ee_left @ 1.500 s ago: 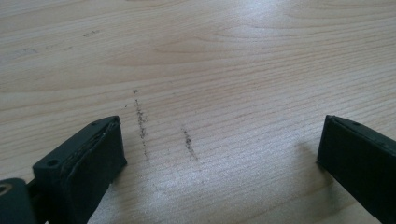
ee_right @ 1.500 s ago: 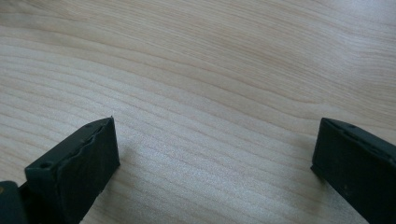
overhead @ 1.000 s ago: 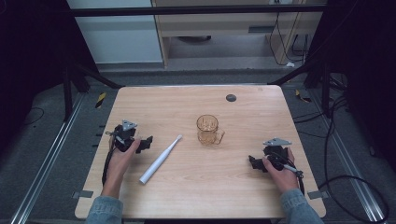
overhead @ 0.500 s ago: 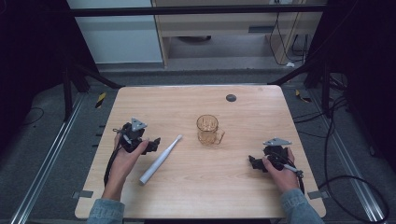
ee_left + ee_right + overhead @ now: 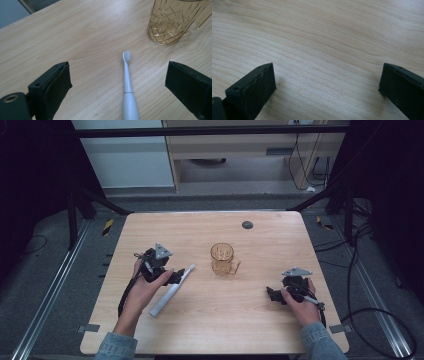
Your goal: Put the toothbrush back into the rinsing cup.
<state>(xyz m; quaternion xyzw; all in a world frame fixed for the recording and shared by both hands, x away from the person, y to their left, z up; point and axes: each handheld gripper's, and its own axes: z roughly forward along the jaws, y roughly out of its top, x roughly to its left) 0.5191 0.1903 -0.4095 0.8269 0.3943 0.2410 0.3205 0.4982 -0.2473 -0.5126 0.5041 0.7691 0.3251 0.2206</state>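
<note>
The left tool (image 5: 173, 278) hangs low over the table (image 5: 260, 320) with its jaws spread wide, and in the left gripper view the toothbrush (image 5: 128, 90) lies on the wood between them, touching neither jaw. The left tool (image 5: 117, 90) holds nothing. The brush is white, flat on the table, its bristled head pointing away from the tool toward the cup (image 5: 175, 21), with bare wood between the head and the cup's base. In the high view the toothbrush (image 5: 167, 295) runs slantwise left of the table's middle, its handle end nearer the person and its head toward the cup (image 5: 223, 259), which stands upright near the centre, just beside the brush head but apart from it. The cup is amber cut glass with a handle on its right side; whether anything is in it cannot be told, though the glass looks clear through to its base. The right tool (image 5: 272, 295) sits near the table's right front, well apart from brush and cup. In the right gripper view the right tool (image 5: 327, 82) has its jaws wide apart too, with only wood grain between them, gripping nothing.
</note>
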